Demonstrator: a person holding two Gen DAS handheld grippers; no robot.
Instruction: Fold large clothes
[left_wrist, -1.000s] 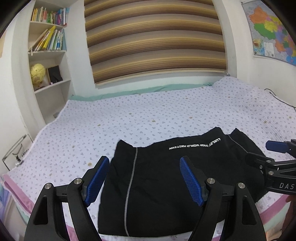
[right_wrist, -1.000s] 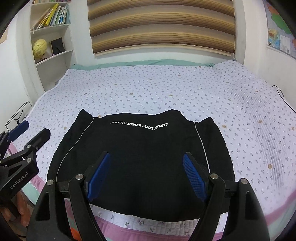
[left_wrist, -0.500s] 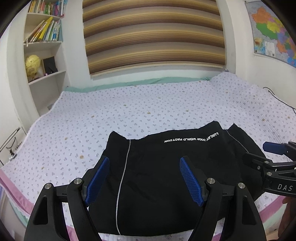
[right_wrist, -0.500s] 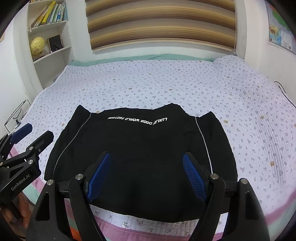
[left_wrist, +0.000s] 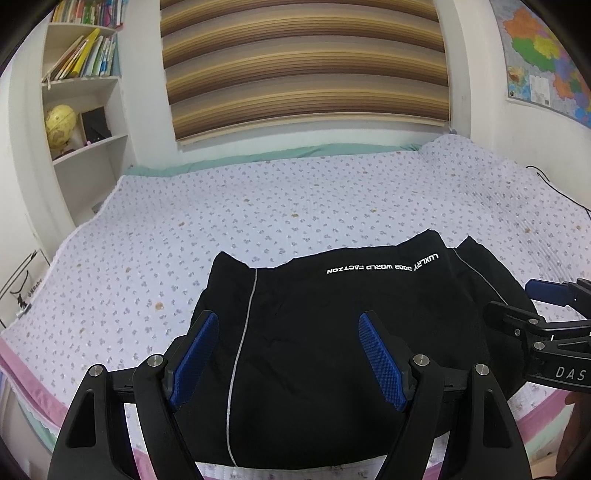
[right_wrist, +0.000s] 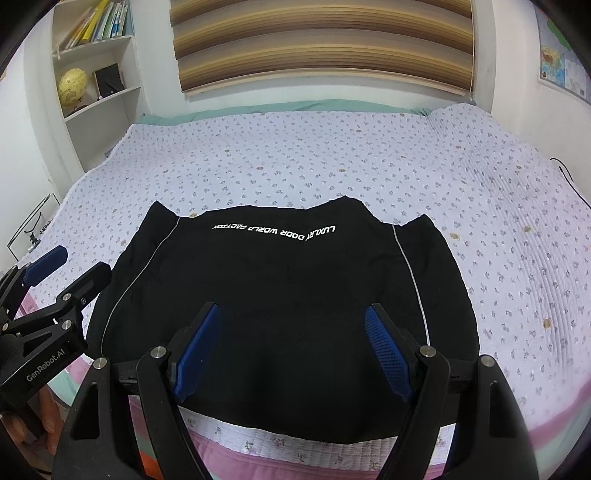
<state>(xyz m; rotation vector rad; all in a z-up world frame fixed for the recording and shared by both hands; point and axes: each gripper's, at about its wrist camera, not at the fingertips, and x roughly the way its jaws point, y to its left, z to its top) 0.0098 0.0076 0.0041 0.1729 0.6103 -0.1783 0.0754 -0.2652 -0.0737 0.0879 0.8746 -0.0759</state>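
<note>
The black garment (right_wrist: 280, 295) lies flat near the front edge of the bed (right_wrist: 498, 221), its white lettering (right_wrist: 273, 230) along the far edge and a thin pale stripe running down each side. The left tool (left_wrist: 288, 350) hangs over the garment's left half with its blue pads spread wide and nothing between them; the right tool (right_wrist: 291, 347) hangs over the middle of the cloth, likewise released and empty. Neither appears to touch the fabric.

What could go wrong, as I judge it: the near hem sits right at the mattress edge, so a pull toward the person could drag the whole piece off the bed. The fabric looks thin and slick (sportswear, by the sheen), so a pinch taken too shallow may catch only the top layer and leave the underside behind, giving a crooked fold. If the two tools grasp at unequal spots along the hem or the sides, the fold line will skew and the stripes will not meet. The quilted cover might also get nipped together with the cloth.

Counted: one garment, one line of lettering, two side stripes, two tools with two blue pads each, one bed, one striped blind (left_wrist: 303, 62), one wall map (left_wrist: 546, 55), one yellow globe (right_wrist: 72, 88) on the bookshelf (left_wrist: 81, 110).
</note>
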